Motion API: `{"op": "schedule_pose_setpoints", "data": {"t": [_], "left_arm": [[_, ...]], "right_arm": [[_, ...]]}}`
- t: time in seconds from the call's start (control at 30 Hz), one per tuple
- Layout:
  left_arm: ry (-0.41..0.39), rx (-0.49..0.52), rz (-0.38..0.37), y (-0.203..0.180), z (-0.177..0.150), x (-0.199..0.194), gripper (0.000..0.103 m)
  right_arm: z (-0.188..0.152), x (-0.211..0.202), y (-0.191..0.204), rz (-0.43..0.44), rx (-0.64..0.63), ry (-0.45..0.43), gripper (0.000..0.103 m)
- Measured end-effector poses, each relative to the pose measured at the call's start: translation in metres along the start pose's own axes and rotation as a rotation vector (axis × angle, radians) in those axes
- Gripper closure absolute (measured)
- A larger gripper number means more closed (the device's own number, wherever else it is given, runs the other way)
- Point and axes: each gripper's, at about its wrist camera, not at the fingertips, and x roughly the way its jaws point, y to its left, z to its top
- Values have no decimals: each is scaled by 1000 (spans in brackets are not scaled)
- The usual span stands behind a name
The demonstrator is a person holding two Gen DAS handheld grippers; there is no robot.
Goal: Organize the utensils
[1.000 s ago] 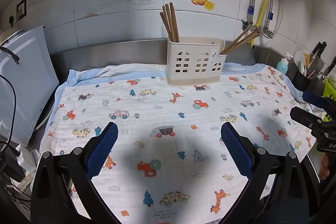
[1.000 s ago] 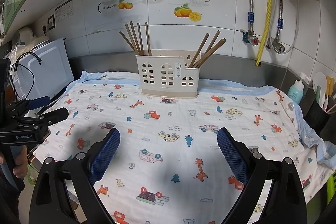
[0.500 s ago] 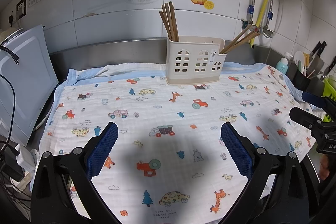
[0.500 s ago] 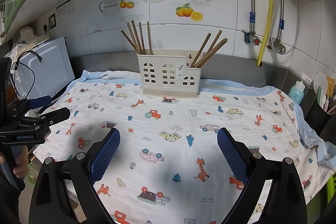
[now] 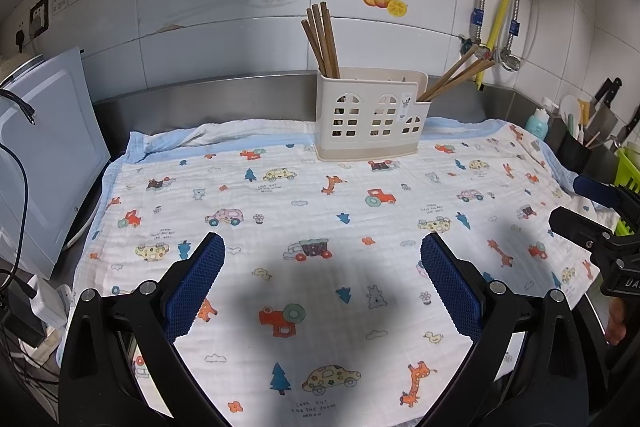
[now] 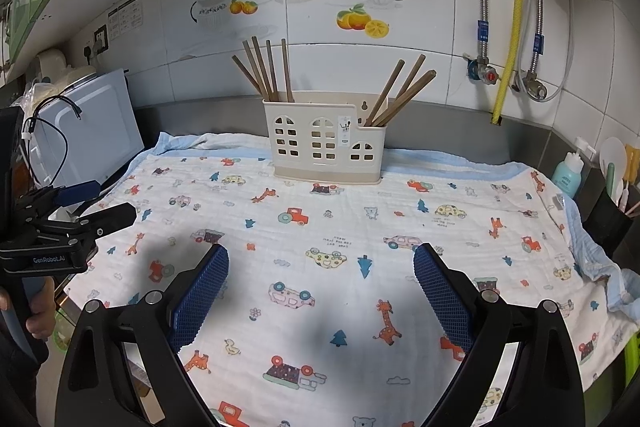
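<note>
A: Because no chopstick lies loose on the cloth (image 5: 280, 195), where do the task items stand?

B: All are in the holder (image 5: 370, 115) at the back of the counter (image 5: 240, 95), which rests on the far edge of the cloth near the tiled wall. One bundle of chopsticks (image 5: 322, 39) stands nearly upright in the left compartment; a second bundle (image 5: 456, 75) leans out to the right from the lower right compartment. The middle compartment shows nothing above its rim.

A: State of each tool, left to right?

B: The left hand-held gripper (image 5: 322, 279) hovers over the near part of the cloth with its jaws spread wide and nothing between the pads. The right hand-held gripper (image 6: 320, 287) is the same: wide, empty, aimed at the holder. Both are well apart from it.

A: Why held so?

B: Judged from the sorted bundles, this is either a finished state or a ready pose; the frames do not settle which.

A: Surroundings and obstructions?

B: At far left, a white appliance (image 5: 44, 155) with cables. At right, pipes with valves (image 6: 484, 75), a bottle (image 6: 568, 173) and a dark cup of kitchen tools (image 6: 612, 215). The straight path to the holder is clear; the leaning bundle points toward the valves.
</note>
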Motion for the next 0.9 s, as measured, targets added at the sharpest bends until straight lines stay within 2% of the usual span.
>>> {"op": "schedule_pose_setpoints", "data": {"t": [0.9], "left_arm": [[9, 18, -7, -4, -6, 2, 6]], "right_arm": [[-4, 1, -8, -9, 22, 1, 12]]}}
